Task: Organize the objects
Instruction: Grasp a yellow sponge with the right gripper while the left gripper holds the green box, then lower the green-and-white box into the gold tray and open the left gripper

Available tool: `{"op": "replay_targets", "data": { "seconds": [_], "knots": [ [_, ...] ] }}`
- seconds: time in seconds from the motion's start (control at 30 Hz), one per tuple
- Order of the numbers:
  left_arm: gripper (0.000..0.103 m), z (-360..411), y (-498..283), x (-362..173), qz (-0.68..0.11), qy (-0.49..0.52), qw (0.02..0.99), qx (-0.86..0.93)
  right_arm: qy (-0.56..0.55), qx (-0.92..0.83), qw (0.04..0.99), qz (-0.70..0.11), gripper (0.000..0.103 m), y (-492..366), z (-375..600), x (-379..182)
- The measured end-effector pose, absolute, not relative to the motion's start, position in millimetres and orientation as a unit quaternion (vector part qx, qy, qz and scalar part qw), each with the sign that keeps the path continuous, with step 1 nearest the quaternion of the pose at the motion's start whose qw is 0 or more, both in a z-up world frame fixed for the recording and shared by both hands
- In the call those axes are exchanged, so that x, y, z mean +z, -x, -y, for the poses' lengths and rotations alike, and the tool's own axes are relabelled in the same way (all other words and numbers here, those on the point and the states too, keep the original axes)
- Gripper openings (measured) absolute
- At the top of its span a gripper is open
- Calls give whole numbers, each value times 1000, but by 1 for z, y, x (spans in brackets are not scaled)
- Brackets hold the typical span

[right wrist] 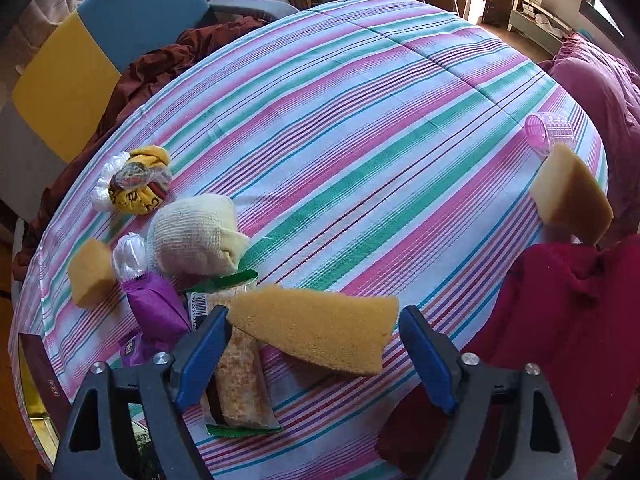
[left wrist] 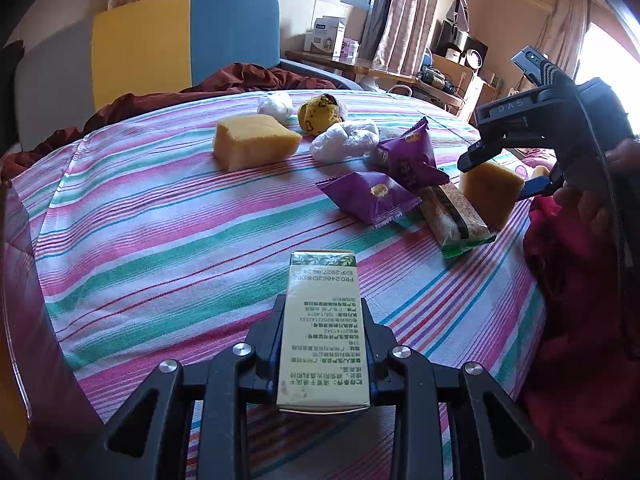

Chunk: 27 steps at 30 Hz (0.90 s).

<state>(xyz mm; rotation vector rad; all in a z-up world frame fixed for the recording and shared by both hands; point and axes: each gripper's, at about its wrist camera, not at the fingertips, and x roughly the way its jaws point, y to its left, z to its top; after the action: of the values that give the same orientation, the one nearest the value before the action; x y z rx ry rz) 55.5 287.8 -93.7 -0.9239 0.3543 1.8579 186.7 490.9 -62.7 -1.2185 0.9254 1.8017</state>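
Observation:
My left gripper (left wrist: 323, 320) is shut on a tall white-and-green carton (left wrist: 322, 332) and holds it above the striped table (left wrist: 160, 216). My right gripper (right wrist: 314, 336) is open, its blue pads either side of a yellow sponge wedge (right wrist: 320, 334) that lies between them; I cannot tell whether the pads touch it. In the left wrist view the right gripper (left wrist: 500, 176) hovers over that sponge (left wrist: 490, 192). Two purple snack packets (left wrist: 372, 196), a wrapped bar (left wrist: 456, 216), a sponge block (left wrist: 252, 140) and plastic-wrapped bundles (left wrist: 344, 138) lie nearby.
A rolled white sock (right wrist: 196, 236), a yellow sock ball (right wrist: 140, 184), another sponge (right wrist: 572, 196) and a pink roller (right wrist: 550, 132) sit on the table. A red cloth (right wrist: 560, 320) hangs at the right edge. A blue-and-yellow chair (left wrist: 180, 40) stands behind.

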Motion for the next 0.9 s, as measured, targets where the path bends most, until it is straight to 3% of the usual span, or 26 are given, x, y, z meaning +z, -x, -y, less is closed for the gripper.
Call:
{"op": "replay_targets", "data": {
  "seconds": [0.13, 0.33, 0.53, 0.9],
  "knots": [
    [32, -289, -55, -92, -150, 385, 494, 765, 474, 710, 383, -354, 64, -187, -490, -59],
    [30, -280, -55, -76, -143, 389, 483, 772, 465, 719, 386, -343, 64, -187, -489, -54],
    [30, -250, -45, -27, -95, 355, 473, 801, 447, 737, 387, -329, 64, -186, -484, -45],
    [30, -172, 12, 0, -36, 365, 362, 857, 450, 739, 384, -321, 64, -181, -482, -46]
  ]
}}
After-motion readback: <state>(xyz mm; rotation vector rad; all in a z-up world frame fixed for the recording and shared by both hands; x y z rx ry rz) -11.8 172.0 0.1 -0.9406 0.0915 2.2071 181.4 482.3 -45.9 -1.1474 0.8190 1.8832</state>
